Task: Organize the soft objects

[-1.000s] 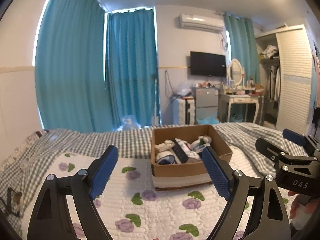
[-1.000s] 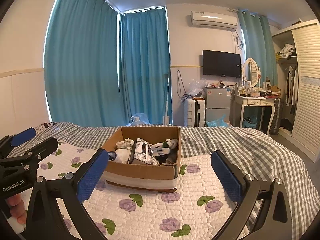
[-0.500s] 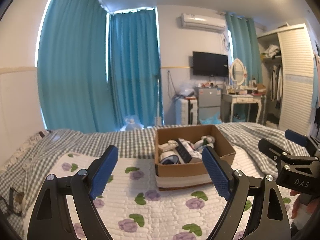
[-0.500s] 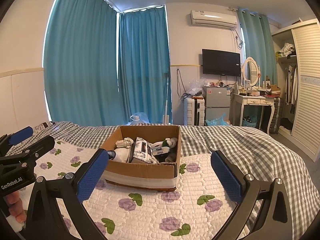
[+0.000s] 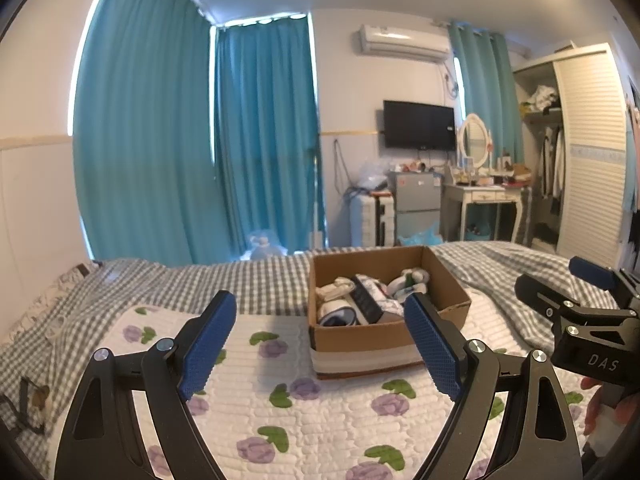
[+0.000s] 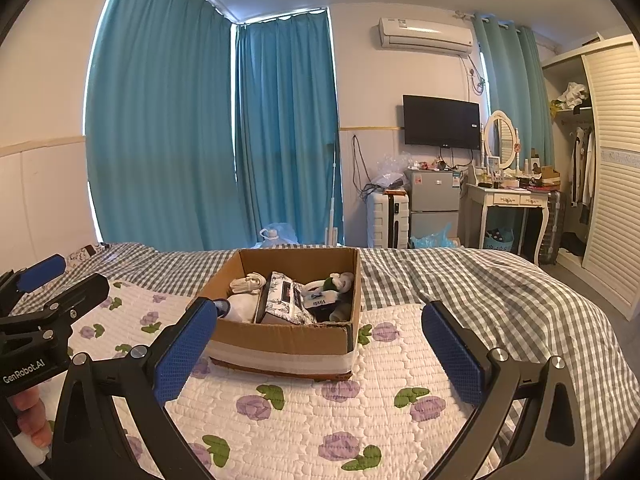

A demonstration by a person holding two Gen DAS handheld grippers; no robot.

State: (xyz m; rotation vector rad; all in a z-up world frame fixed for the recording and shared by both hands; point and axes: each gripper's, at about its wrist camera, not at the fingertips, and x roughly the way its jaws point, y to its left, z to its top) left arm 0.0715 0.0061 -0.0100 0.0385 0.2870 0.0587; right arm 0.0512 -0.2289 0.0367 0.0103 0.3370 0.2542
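Currently both claws spread wide, nothing held: left claw point(image 5: 320, 344), right claw point(image 6: 320, 350). Cardboard box point(image 6: 280, 340) of soft items sits mid-bed on the floral quilt point(image 6: 288, 412), just ahead of both claws.

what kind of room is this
A bedroom, most likely in a home: a bed with a checked cover and floral quilt, a vanity table with an oval mirror, and an open wardrobe holding clothes.

Teal curtains point(image 6: 208, 140), wall television point(image 6: 441, 122)
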